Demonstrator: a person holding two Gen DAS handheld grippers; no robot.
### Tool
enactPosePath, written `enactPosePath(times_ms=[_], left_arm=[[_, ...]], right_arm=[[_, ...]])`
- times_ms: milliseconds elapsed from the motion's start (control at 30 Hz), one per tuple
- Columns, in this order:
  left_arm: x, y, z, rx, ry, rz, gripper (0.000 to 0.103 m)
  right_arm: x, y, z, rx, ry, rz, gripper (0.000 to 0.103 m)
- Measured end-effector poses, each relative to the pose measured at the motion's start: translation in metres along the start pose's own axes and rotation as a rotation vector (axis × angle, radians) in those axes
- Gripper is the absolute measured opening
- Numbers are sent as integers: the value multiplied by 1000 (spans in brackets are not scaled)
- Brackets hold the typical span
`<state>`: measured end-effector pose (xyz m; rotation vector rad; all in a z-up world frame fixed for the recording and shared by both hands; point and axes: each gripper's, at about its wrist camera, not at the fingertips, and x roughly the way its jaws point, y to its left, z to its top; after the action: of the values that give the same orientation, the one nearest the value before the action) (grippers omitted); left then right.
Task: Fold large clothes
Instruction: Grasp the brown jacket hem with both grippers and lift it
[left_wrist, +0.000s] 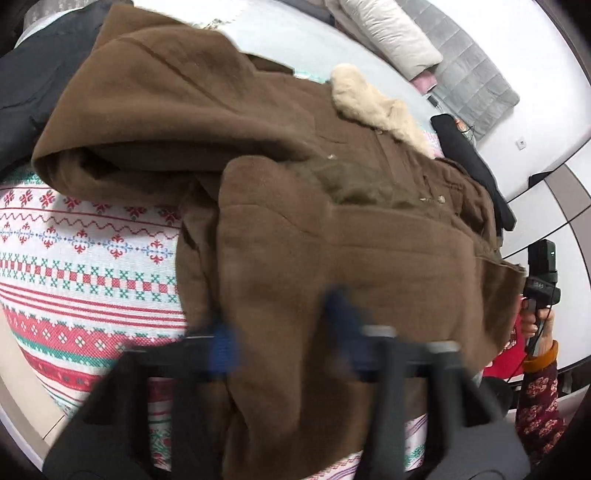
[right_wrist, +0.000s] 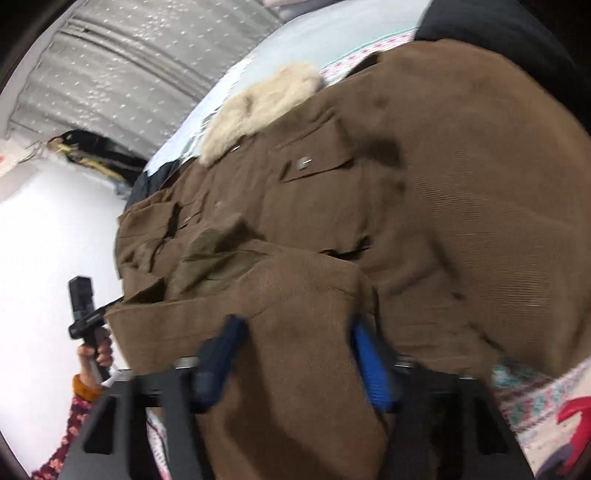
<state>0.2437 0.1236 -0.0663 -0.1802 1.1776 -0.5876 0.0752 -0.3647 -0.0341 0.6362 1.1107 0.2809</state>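
A large brown coat (left_wrist: 295, 184) with a cream fur collar (left_wrist: 373, 107) lies on the patterned bedspread (left_wrist: 85, 251). Its lower part is folded up over the body. My left gripper (left_wrist: 280, 332) hovers over the folded hem with its blue fingers (left_wrist: 221, 347) spread wide, blurred by motion. In the right wrist view the coat (right_wrist: 369, 206) and the fur collar (right_wrist: 258, 107) show again. My right gripper (right_wrist: 295, 350) sits over the folded flap with its blue fingers (right_wrist: 369, 362) apart and the cloth lying between them.
A dark garment (left_wrist: 40, 77) lies at the bed's far left and another black one (left_wrist: 469, 162) beside the coat. Pillows (left_wrist: 391, 33) and a grey quilt (left_wrist: 472, 81) are at the head. The other hand and handle show at the right (left_wrist: 539, 295) and the left (right_wrist: 88, 325).
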Motion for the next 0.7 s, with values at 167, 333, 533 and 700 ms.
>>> enactPosePath(times_ms=[167, 333, 533, 700], left_arm=[[-65, -33, -21, 66, -113, -41, 9], [-139, -69, -66, 186, -185, -78, 9], [-172, -77, -144, 289, -144, 13, 9], [-144, -39, -198, 268, 37, 166, 8]], right_arm=[[-39, 24, -21, -69, -57, 25, 10], [-116, 48, -68, -151, -163, 63, 9], [-159, 71, -149, -247, -163, -6, 8], [-143, 57, -205, -232, -40, -209, 11]])
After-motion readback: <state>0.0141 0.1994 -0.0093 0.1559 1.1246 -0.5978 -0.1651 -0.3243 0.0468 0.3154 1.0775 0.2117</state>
